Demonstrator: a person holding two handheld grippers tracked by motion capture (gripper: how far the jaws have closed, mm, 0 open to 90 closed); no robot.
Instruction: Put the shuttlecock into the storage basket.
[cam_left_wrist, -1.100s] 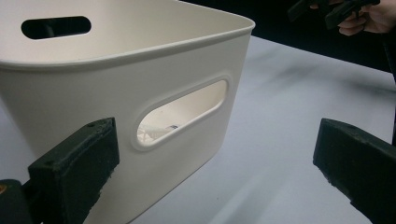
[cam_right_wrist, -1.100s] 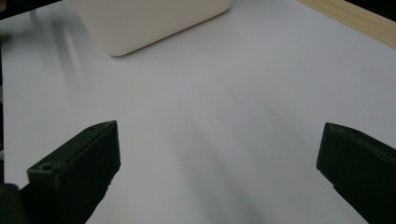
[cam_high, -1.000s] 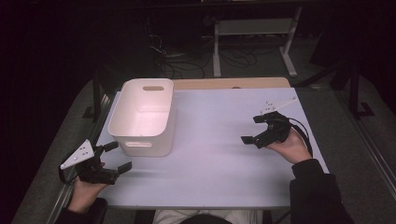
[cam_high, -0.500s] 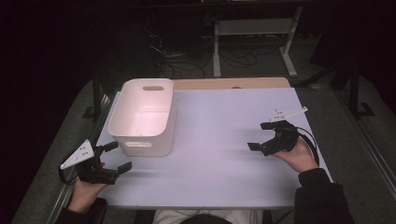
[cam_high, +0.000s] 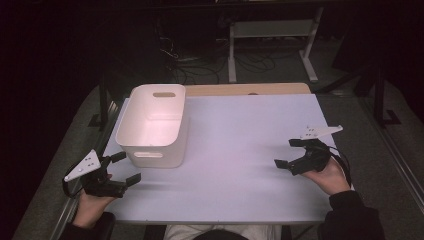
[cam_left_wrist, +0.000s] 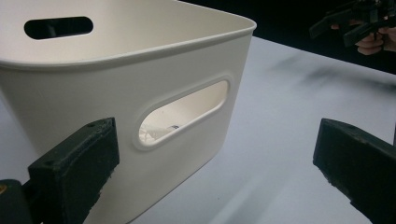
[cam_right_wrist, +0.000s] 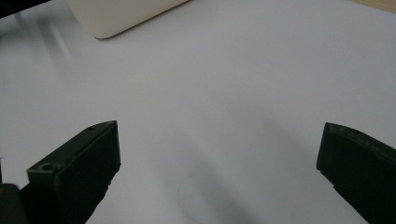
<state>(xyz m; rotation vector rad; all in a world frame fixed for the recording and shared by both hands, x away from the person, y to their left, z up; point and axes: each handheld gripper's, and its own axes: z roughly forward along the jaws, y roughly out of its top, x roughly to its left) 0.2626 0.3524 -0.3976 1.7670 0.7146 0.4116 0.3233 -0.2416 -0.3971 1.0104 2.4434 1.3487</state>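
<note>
I read this as a lab or recording room, not a home. My desk (cam_high: 240, 150) is a plain white sheet on a wooden top, lit brightly while everything around it stays dark. Behind it, loose cables (cam_high: 200, 67) sprawl across a grey floor (cam_high: 350, 100), beside the white metal frame (cam_high: 272, 30) of another stand.

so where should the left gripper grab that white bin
Probably the near short wall of the white bin, one jaw through the handle slot, the other over the rim above it. That slot faces the open left gripper, so come straight in from the person's side.
</note>
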